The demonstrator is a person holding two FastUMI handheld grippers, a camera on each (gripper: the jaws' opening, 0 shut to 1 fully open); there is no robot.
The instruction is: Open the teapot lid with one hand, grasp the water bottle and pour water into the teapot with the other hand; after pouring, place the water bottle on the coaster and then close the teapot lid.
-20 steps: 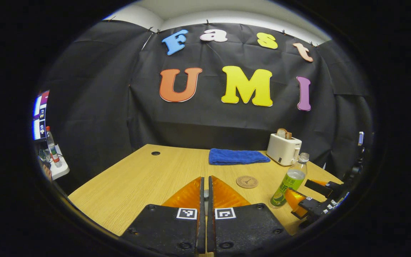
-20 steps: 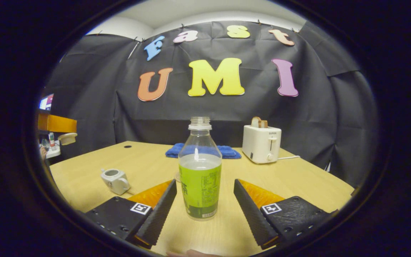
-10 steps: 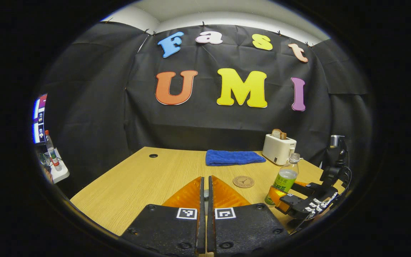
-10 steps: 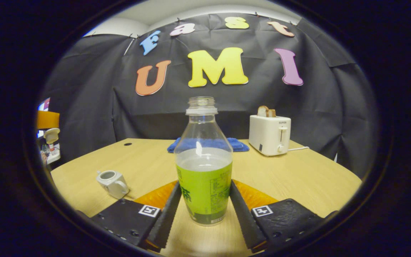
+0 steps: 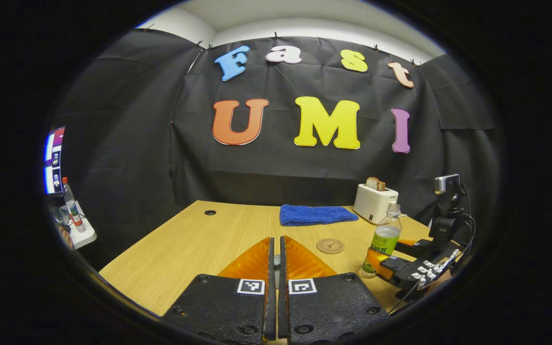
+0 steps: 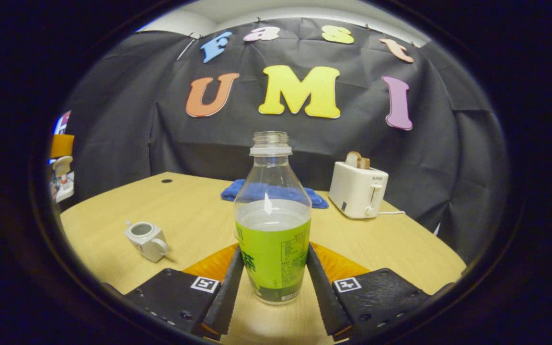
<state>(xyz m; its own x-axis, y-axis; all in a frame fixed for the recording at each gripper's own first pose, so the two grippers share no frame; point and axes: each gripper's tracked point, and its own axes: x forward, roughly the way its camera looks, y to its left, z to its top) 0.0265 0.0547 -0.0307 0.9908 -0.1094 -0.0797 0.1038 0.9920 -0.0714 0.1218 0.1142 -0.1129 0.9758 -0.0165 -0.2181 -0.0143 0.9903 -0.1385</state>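
In the right gripper view, the clear water bottle (image 6: pixel 273 239) with a green label stands uncapped and part full, with my right gripper (image 6: pixel 274 254) shut on its lower body. I cannot tell whether its base touches the table. The white teapot (image 6: pixel 145 240) sits lidless to the left. Far left and high, my left gripper (image 6: pixel 60 146) holds the white teapot lid (image 6: pixel 62 164). In the left gripper view, my left gripper (image 5: pixel 276 239) is shut, hiding the lid. The round brown coaster (image 5: pixel 330 246) lies ahead, left of the water bottle (image 5: pixel 383 242) and right gripper (image 5: pixel 386 256).
A white toaster (image 5: pixel 375 203) with bread in it stands at the back right of the wooden table (image 5: pixel 199 239). A folded blue towel (image 5: pixel 315 214) lies along the back edge. A small side shelf (image 5: pixel 82 235) with a bottle stands off the table's left.
My right gripper moved forward around the bottle and went from open to shut on it. My left gripper stayed shut and held up high.
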